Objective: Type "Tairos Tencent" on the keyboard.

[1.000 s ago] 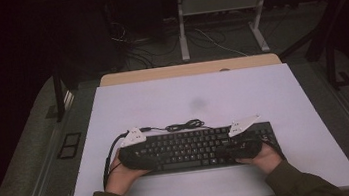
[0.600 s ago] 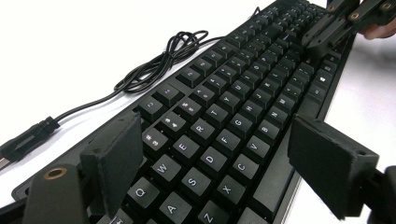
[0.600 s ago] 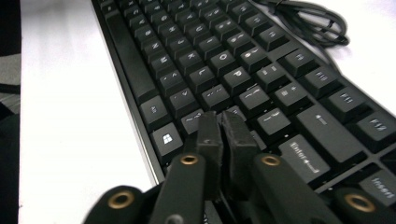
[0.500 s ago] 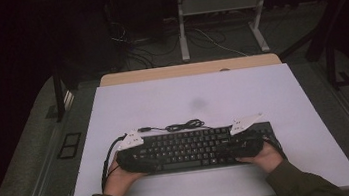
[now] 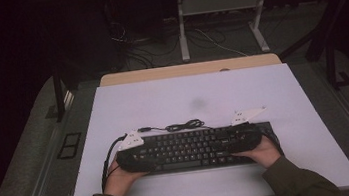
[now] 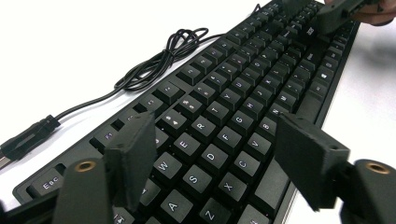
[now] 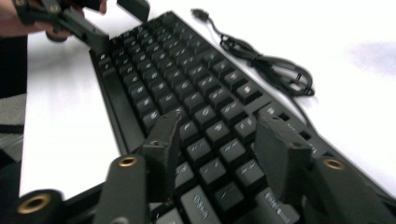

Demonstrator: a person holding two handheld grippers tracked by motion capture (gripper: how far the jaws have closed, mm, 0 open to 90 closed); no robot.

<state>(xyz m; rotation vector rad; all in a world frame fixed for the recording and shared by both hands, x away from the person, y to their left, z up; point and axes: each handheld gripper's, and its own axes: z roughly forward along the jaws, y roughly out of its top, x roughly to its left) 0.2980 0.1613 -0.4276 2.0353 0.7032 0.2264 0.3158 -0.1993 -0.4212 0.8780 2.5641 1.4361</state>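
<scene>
I'm hovering both grippers over the black plastic keyboard (image 5: pixel 196 148), matte square keys. Left gripper (image 6: pixel 219 154) closing a bit, right gripper (image 7: pixel 219 154) opening; nothing gripped. Kbd lying under both.

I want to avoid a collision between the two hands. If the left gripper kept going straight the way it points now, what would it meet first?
Probably the keyboard itself: the left gripper points low along the key rows, jaws apart over the letter keys. Past those, the right gripper sits at the far end, though depth there is hard to judge.
</scene>
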